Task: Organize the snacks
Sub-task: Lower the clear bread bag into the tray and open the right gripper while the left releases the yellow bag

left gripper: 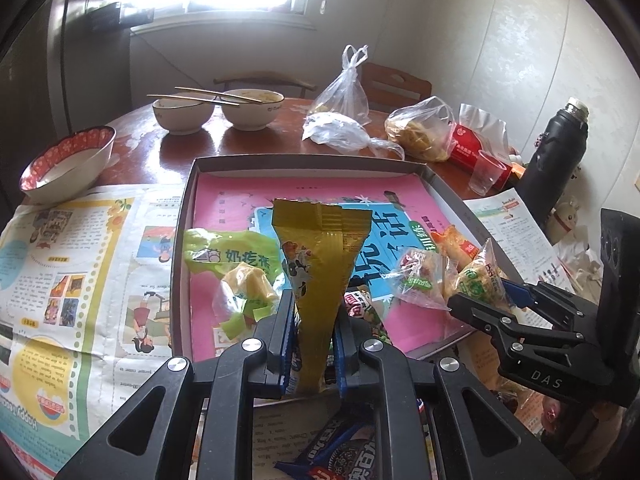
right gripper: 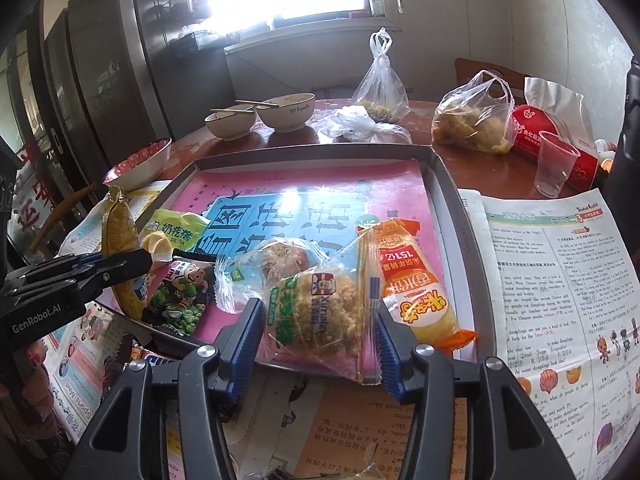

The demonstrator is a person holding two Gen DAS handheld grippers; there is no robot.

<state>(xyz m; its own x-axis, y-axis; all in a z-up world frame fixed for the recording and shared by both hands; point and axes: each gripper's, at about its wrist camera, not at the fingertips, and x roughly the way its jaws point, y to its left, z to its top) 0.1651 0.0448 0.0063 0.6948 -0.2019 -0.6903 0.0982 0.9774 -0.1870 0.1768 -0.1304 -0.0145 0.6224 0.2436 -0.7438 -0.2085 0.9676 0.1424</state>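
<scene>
Left wrist: fingers [left gripper: 313, 344] clamping upright gold foil snack packet [left gripper: 320, 264], poised over shallow grey cardboard tray [left gripper: 304, 159] at twelve o'clock. Right fingers [right gripper: 318, 344] parted around clear-wrapped crumbly cake [right gripper: 320, 312], apparently releasing into tray.

Colours around the grey tray [right gripper: 452, 208]

Pink-and-blue paper [right gripper: 304, 200] is lining it; a mustard-yellow packet [left gripper: 320, 264], a lime-green packet [left gripper: 228, 256] and an orange-and-yellow packet [right gripper: 416, 280] are showing inside it.
</scene>
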